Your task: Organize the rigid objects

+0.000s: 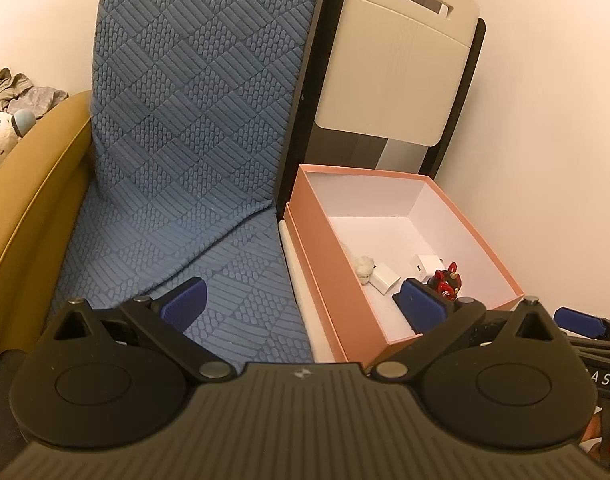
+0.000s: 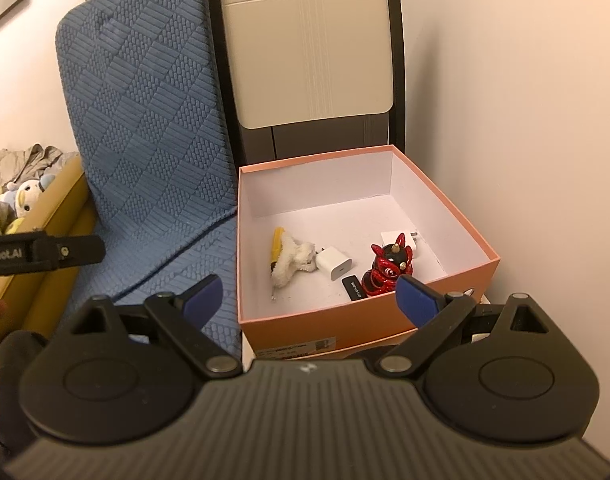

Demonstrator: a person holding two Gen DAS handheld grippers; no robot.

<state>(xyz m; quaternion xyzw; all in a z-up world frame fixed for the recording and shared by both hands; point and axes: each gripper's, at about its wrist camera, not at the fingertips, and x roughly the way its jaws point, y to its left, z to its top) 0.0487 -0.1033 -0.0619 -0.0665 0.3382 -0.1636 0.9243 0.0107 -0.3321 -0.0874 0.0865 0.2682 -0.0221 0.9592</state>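
A pink cardboard box with a white inside stands open by the wall; it also shows in the left wrist view. In it lie a red figurine, a white charger, a second white charger, a small black stick and a fluffy white toy on a yellow pen. The red figurine and a charger show in the left wrist view too. My right gripper is open and empty in front of the box. My left gripper is open and empty, astride the box's left wall.
A blue quilted cushion leans against the wall left of the box. A beige folded chair stands behind the box. A yellow sofa arm with plush toys is at far left. The wall is close on the right.
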